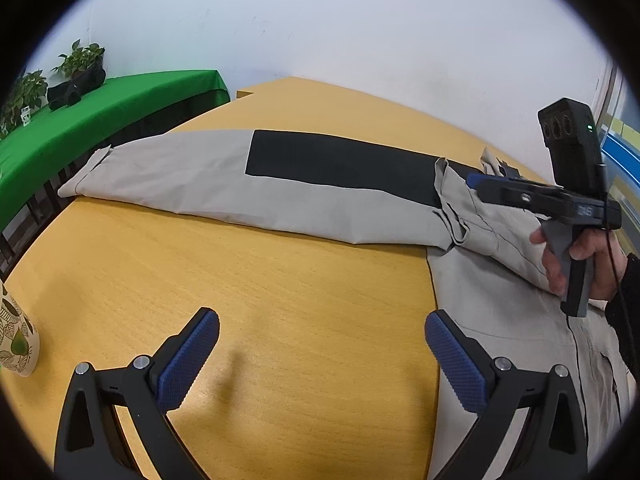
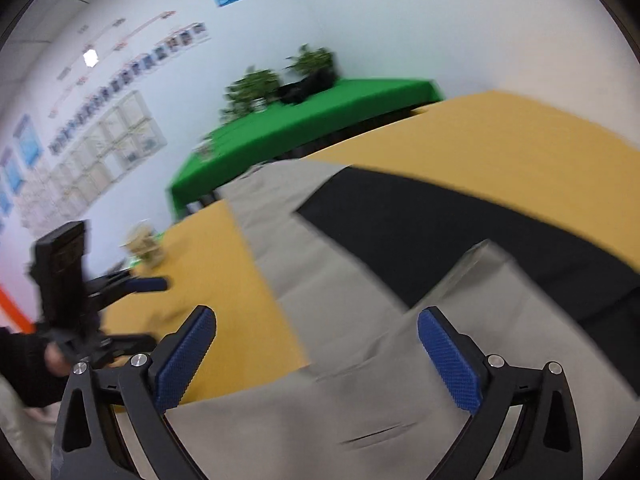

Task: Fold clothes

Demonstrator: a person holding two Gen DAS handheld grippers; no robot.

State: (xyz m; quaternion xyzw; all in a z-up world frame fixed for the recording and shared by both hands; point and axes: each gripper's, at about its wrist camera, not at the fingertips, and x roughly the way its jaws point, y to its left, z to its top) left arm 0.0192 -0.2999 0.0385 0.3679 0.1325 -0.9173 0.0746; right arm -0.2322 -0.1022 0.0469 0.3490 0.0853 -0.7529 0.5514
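my left hand-held gripper [image 1: 322, 354] hangs over bare wood of the counter [image 1: 248, 280], its blue pads spread wide with nothing between them. my right hand-held gripper [image 2: 316, 356] is spread just as wide, hovering above the beige cloth — nothing pinched between its pads either.

the garment [image 1: 224, 184], beige with a black panel [image 1: 344, 162], lies stretched across the counter, one long part running off toward the far left edge and folded flat on itself. nearer to me on the right, more beige fabric spreads out, rumpled where the two parts meet, with a dark zipper line running down it. in the left wrist view my right hand [image 1: 576, 256] grips the handle of its tool over that rumpled part.

in the right wrist view, which is blurred, the black panel [image 2: 460, 232] sits just ahead of the pads, and the left tool shows at the left edge above the wood.

a leaf-patterned cup [image 1: 16, 340] stands at the counter's left edge. behind, a table with a green cloth [image 1: 100, 108] carries potted plants [image 1: 80, 58].
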